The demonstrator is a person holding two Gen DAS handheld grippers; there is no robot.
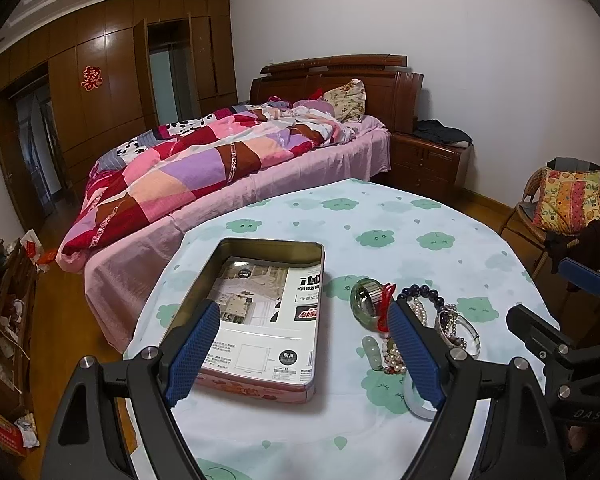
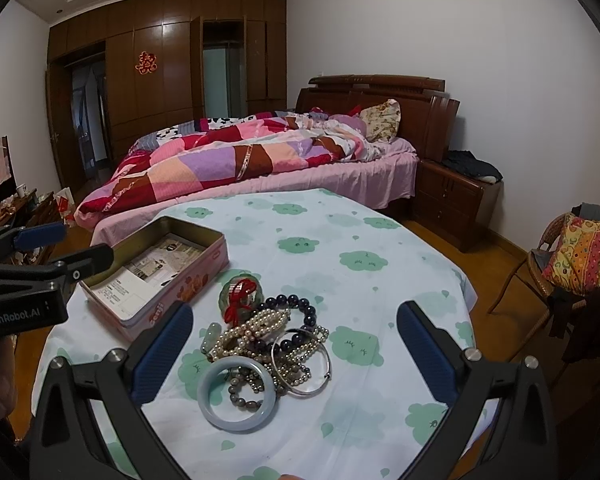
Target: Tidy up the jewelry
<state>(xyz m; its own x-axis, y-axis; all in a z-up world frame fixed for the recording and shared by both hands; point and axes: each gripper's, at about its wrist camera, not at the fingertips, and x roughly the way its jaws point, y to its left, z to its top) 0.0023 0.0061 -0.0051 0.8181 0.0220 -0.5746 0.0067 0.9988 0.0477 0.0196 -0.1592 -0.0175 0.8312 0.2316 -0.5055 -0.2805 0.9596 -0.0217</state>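
Jewelry [image 2: 266, 350] lies heaped between and just ahead of the spread blue fingers of the right gripper [image 2: 294, 354], which hovers above the table [image 2: 380, 240] and pinches nothing. Nearest those fingers sits a pale jade bangle [image 2: 238, 396], rigid, smooth and likely brittle, so a pinch across its band rather than a squeeze across the whole ring looks wisest; it overlaps a brownish bead bracelet, so lifting may drag that along. Beside it a thin silver bangle [image 2: 302, 364] looks light and slippery, resting on the pearl strands [image 2: 256, 326] and dark bead bracelet [image 2: 300, 308], which are limp, will sag and probably tangle. Farther off stands a green ring-shaped piece with a red cord [image 2: 240, 298]. The left gripper [image 1: 304, 350] is likewise spread wide and unladen, poised over the near end of the open tin box [image 1: 260, 312] just left of the heap; only printed paper shows inside.
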